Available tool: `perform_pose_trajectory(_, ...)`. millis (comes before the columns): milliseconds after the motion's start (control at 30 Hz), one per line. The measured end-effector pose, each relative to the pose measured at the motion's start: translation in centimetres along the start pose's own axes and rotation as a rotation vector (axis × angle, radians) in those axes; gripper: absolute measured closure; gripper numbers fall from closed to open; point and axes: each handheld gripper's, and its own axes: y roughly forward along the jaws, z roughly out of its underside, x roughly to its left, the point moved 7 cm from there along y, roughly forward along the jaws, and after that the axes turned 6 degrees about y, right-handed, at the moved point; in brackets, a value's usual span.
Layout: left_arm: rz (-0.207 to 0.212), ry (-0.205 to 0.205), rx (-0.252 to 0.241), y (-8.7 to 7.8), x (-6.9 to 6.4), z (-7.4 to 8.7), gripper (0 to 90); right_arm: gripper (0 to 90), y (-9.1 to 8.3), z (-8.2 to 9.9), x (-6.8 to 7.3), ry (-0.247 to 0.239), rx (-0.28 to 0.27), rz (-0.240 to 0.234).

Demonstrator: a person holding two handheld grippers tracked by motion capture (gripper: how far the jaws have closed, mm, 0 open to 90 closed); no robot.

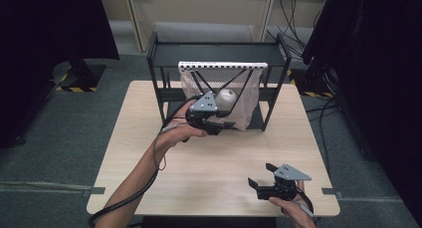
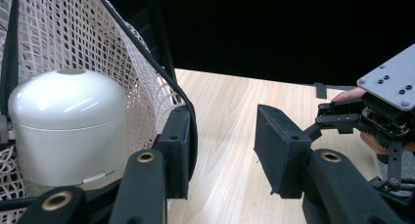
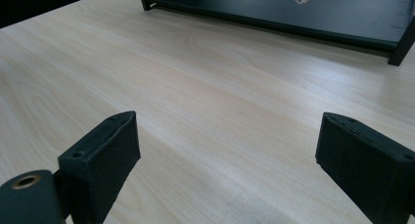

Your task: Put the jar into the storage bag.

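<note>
The right tongs sit nearest the person, at about 5 o'clock on the counter. They hang low over bare wood with the jaws spread and nothing between them. Parked this way, well apart from the work, they seem to be kept ready as a spare hand without getting in the way. Farther in, at about 12 o'clock, the left tongs are at the mouth of a net bag. Their jaws are also spread and pinch nothing, and plain counter shows through the gap. In the left gripper view, one jaw lies right against the bag's black edge cord, though real contact cannot be confirmed. Most likely the tongs are there to steady or part the opening. Just inside the mesh, at about 9 o'clock from that jaw, a white domed container stands upright low in the bag, cradled by the net. The bag hangs from a checkered bar by black straps, which leaves its front side slack enough to reach into. Beyond it, at the counter's far edge, a black rack carries the bar and holds the bag clear of the lower shelf.
</note>
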Motion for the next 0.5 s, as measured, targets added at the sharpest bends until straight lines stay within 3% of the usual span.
perform_pose_trajectory(500, 0.000, 0.003, -0.003, -0.07, -0.04, -0.06, 58.0, 9.3, -0.49, 0.78, 0.16, 0.007, 0.003, 0.002)
